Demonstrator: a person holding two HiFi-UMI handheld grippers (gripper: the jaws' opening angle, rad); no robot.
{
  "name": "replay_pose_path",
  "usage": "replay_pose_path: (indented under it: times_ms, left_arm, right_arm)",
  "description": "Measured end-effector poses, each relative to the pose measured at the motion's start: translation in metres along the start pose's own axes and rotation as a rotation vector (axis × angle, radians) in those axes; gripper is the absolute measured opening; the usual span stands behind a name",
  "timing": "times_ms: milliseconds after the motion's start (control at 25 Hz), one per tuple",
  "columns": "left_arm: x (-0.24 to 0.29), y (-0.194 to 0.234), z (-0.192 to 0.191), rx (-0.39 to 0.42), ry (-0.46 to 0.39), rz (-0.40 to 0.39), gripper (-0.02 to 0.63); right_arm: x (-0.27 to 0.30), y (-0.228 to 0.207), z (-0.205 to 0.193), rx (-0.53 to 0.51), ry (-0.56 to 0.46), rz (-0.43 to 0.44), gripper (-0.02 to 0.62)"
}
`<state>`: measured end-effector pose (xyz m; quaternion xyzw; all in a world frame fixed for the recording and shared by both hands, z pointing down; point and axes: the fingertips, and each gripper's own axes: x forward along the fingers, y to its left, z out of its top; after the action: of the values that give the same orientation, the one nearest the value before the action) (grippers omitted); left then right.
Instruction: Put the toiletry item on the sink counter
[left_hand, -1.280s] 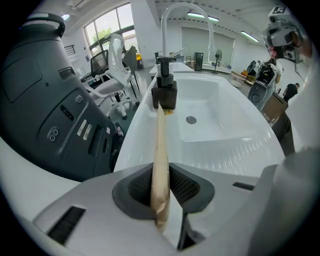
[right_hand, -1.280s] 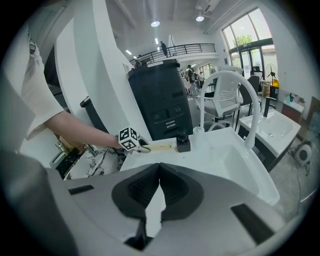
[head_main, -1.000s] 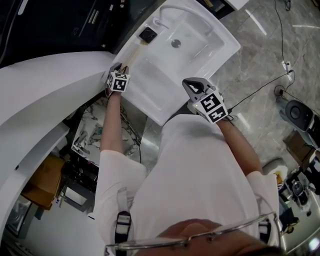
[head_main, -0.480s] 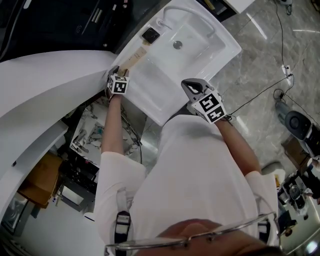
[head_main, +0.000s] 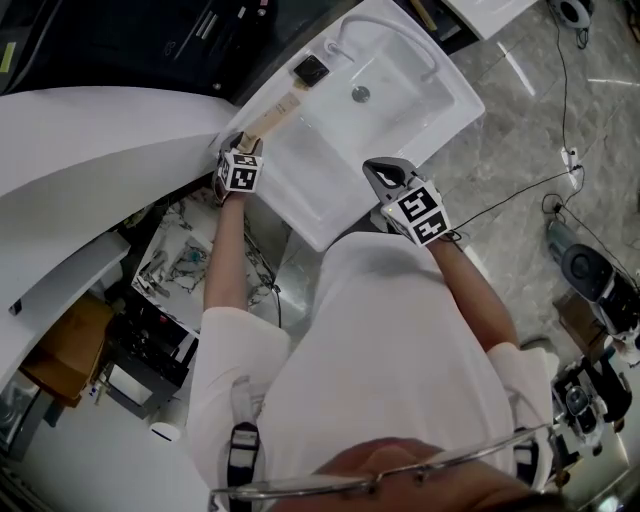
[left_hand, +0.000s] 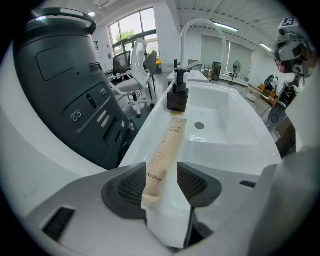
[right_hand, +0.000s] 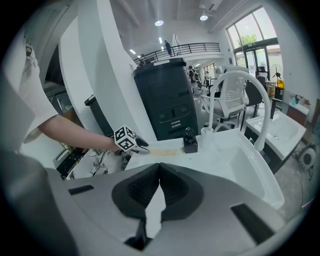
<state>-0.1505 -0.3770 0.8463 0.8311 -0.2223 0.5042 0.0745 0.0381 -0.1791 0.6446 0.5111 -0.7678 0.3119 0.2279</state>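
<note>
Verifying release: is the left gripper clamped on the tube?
No, the jaws of the left gripper have just been opening and stand apart, not pressing the tube lying on the sink counter.

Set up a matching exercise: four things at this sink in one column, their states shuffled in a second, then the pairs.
1. toothpaste tube
2. soap dispenser
3. left gripper
4. right gripper

A. jaws together, nothing between them
B. stands upright by the faucet
C. lies flat on the sink rim
D. jaws apart

Pairs: 1-C; 2-B; 3-D; 4-A.

The left gripper's jaws have just been opening; the toothpaste tube lies between them.
</note>
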Motion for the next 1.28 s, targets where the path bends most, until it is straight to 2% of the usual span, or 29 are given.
replay_pose_path:
  times_ms: [200,600,960,1160,1280]
  left_arm:
    - [-0.018,-0.009,0.008,-0.040,-0.053,0.014,0.184]
    - [-0.066,-0.050,0.022,-0.214,-0.164,0.035,0.181]
    - [-0.120,-0.071,0.035,-0.304,-0.263,0.099,0.162]
    - [-0.154,-0.086,0.049,-0.423,-0.349,0.108,0.150]
    - [-0.172,-0.096,0.053,-0.457,-0.379,0.122,0.135]
  right_arm:
    - [-0.002,0.005,0.002,-0.026,-0.008,0.012,0.006]
    - [-0.022,-0.003,0.011,-0.045,-0.035,0.010,0.006]
    - [-0.042,-0.012,0.016,-0.077,-0.068,0.025,0.006]
    - [-0.054,-0.012,0.023,-0.077,-0.091,0.049,0.006]
    - [-0.062,-0.010,0.027,-0.106,-0.104,0.062,0.006]
